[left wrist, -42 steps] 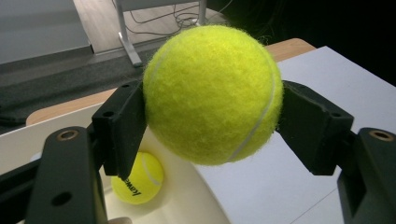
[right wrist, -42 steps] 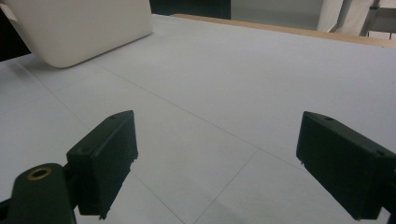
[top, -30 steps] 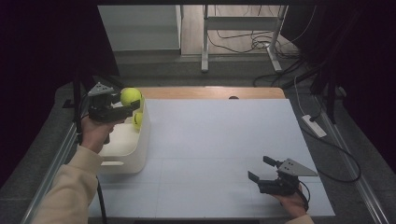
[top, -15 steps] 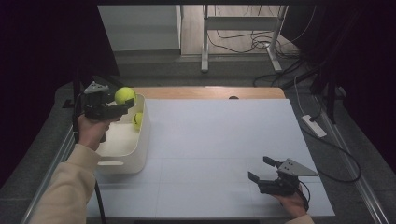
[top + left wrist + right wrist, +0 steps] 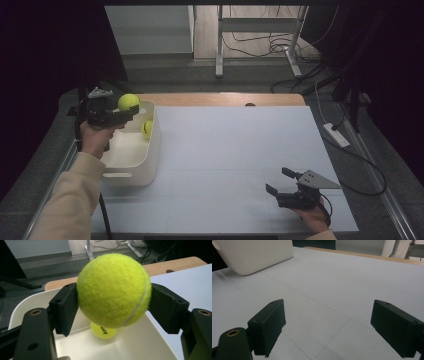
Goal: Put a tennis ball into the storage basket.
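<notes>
The high view looks forward and down over the whole counter [image 5: 235, 150]. Each tool's close camera looks along its jaws; all three views show the white bin [image 5: 131, 167].

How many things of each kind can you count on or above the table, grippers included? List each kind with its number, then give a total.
Tennis balls: 2, one clamped in the left gripper, one lying in the tub
White tubs: 1
Grippers: 2, the left one and the right gripper, open and empty
Total: 5
</notes>
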Demonstrator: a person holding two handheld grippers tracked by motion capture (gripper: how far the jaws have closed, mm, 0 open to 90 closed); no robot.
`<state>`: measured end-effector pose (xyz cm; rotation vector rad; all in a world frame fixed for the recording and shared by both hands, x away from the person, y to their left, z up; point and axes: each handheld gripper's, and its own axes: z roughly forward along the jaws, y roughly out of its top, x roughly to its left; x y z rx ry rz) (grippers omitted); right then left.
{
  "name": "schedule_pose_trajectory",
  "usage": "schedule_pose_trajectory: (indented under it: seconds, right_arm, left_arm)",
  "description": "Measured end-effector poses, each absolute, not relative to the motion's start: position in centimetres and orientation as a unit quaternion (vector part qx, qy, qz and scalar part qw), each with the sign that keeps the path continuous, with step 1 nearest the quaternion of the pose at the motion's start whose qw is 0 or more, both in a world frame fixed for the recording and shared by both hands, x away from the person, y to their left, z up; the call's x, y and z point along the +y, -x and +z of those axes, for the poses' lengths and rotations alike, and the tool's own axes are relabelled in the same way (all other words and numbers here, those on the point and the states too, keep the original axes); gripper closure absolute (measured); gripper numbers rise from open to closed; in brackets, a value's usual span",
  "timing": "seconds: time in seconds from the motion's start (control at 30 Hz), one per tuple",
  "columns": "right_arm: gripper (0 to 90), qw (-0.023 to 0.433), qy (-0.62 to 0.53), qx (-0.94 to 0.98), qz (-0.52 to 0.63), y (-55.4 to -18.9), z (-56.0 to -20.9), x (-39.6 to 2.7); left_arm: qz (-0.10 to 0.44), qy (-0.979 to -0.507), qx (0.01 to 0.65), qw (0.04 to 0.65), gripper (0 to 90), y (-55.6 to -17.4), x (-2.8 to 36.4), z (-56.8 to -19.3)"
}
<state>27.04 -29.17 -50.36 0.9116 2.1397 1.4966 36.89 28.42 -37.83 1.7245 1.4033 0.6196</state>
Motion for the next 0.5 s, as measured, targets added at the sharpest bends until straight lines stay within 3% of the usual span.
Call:
schedule_pose_trajectory:
  seconds: [0.5]
  right_arm:
    - [12.6,0.187,-0.324,0.760,0.531,-27.0,-50.4,-29.2]
  left_arm:
    - [0.250,-0.678,0.581,0.374,27.8,-38.0,29.4,-38.7]
